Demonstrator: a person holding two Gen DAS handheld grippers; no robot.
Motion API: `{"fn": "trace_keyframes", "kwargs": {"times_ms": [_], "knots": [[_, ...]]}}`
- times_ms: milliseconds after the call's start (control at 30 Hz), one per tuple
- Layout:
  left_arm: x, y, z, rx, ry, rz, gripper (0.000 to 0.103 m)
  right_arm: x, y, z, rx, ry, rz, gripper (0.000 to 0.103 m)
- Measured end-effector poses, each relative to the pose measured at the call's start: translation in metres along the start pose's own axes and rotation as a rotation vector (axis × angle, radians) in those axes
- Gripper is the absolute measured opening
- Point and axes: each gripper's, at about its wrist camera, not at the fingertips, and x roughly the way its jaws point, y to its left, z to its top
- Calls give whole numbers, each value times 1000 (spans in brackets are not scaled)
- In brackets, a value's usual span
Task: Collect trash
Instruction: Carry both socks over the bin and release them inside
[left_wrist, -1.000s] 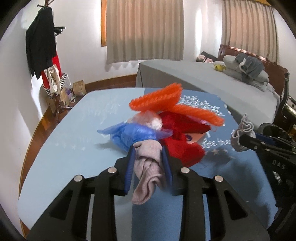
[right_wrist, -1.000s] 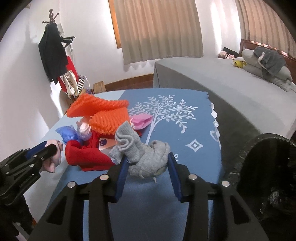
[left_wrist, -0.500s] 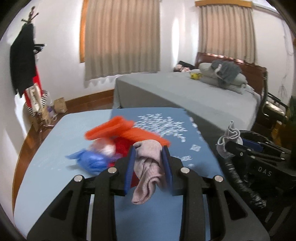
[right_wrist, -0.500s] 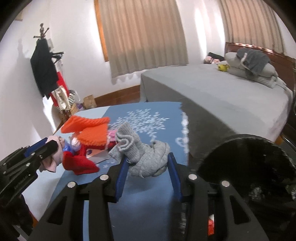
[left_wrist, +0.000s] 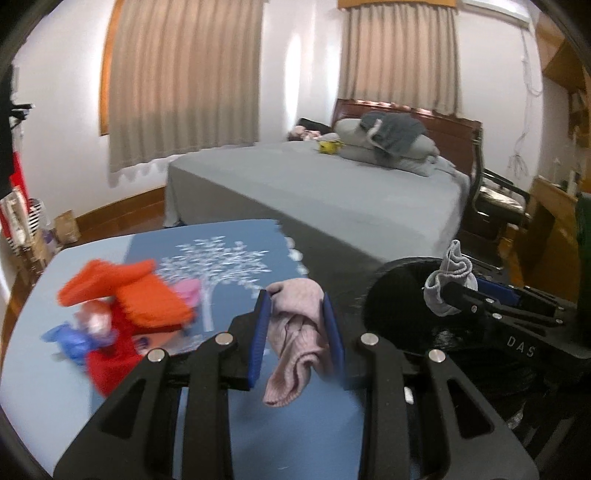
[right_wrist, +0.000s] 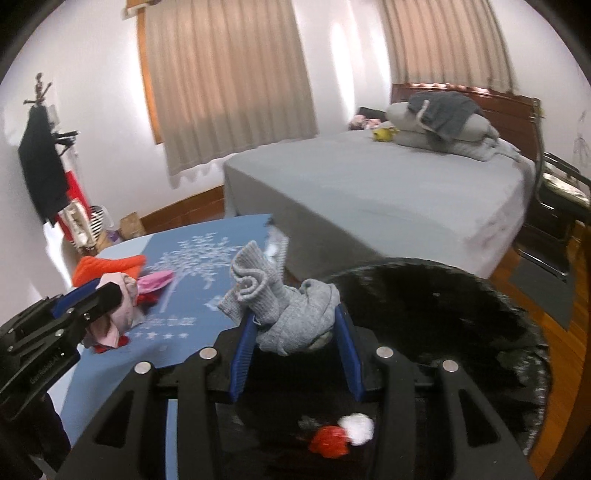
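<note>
**A:** What did we see, starting with the biggest things?

**B:** We saw a bed with a grey cover filling the far side of the room, its near corner reaching toward the table. The table was pale blue, with a darker blue cloth printed with a white tree. The cloth's scalloped right edge ran along the table's right edge, close beside the bed.

**A:** And the bin?

**B:** A black-lined trash bin stood just off the table's right edge. Its round mouth was wide open, and a red scrap and a white scrap lay at the bottom.

**A:** What was left on the table?

**B:** A pile of litter sat on the left part of the cloth: orange ribbed foam on top, red, pink and blue pieces under it. The table surface nearer to us looked bare.

**A:** Where were our grippers?

**B:** Our right gripper was clamped on a grey sock, held over the bin's near rim. Our left gripper gripped a pink sock over the table's right edge, with the sock's toe hanging down. The two grippers were near each other but apart.
</note>
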Motion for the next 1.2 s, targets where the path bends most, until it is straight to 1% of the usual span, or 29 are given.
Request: {"fn": "trace_keyframes", "kwargs": {"times_ms": [200, 333, 400, 433, 467, 500, 567, 667, 733, 800, 867, 1033, 1200], "knots": [[24, -43, 1, 36, 26, -83, 29, -5, -42, -7, 55, 16, -77, 43], [39, -67, -2, 62, 49, -135, 29, -9, -65, -12, 85, 29, -121, 46], [46, -74, -3, 67, 61, -162, 33, -11, -73, -15, 96, 35, -141, 47], [48, -76, -4, 67, 64, -177, 44, -12, -76, -15, 101, 34, -149, 51], [50, -80, -3, 63, 64, -195, 52, -14, -81, -16, 105, 30, -159, 54], [51, -81, -4, 62, 62, -198, 54, -16, -85, -16, 110, 25, -171, 59], [52, -82, -4, 63, 62, -199, 56, -18, -89, -16, 116, 20, -182, 64], [50, -77, -2, 58, 53, -181, 61, -21, -92, -16, 124, 8, -194, 73], [47, -71, -2, 55, 44, -159, 66, -24, -91, -17, 124, -5, -207, 87], [43, -61, -2, 50, 34, -129, 71, -24, -89, -16, 125, -16, -215, 94], [39, -51, -2, 47, 26, -96, 78, -24, -85, -15, 125, -24, -214, 97], [30, -18, -4, 33, 18, -12, 82, -16, -62, -10, 97, -25, -184, 97], [17, 21, -7, 1, 10, 81, 83, -2, -29, -6, 63, -17, -128, 97]]}}
